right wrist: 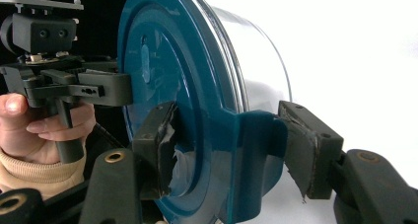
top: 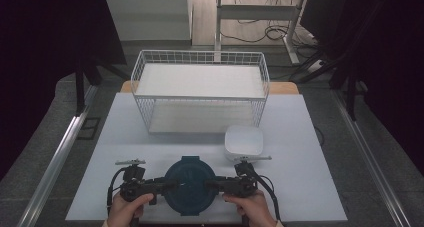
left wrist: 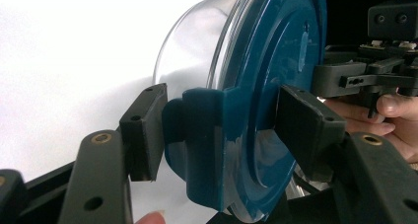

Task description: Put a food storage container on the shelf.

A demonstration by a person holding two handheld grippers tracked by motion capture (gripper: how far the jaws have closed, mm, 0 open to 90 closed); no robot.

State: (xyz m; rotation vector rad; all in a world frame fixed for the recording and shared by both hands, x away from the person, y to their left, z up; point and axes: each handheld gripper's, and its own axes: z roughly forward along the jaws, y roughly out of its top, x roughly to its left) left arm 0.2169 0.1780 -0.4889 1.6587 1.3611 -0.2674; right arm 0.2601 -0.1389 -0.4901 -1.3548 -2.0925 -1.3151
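A round clear container with a dark blue lid (top: 190, 184) stands on the white table (top: 310, 187), close to the near edge, between the person's two hands. The left gripper (top: 167, 185) is clamped on the lid's left latch tab (left wrist: 202, 145), one pad pressed on the tab's outer face and the other on the lid top. The right gripper (top: 212, 185) grips the opposite latch tab (right wrist: 256, 160) in the same way. Both tools point inward, facing each other across the lid. A small white square box (top: 244, 142) sits just behind the right gripper. A white wire basket (top: 200, 89) stands farther back, well apart from the container
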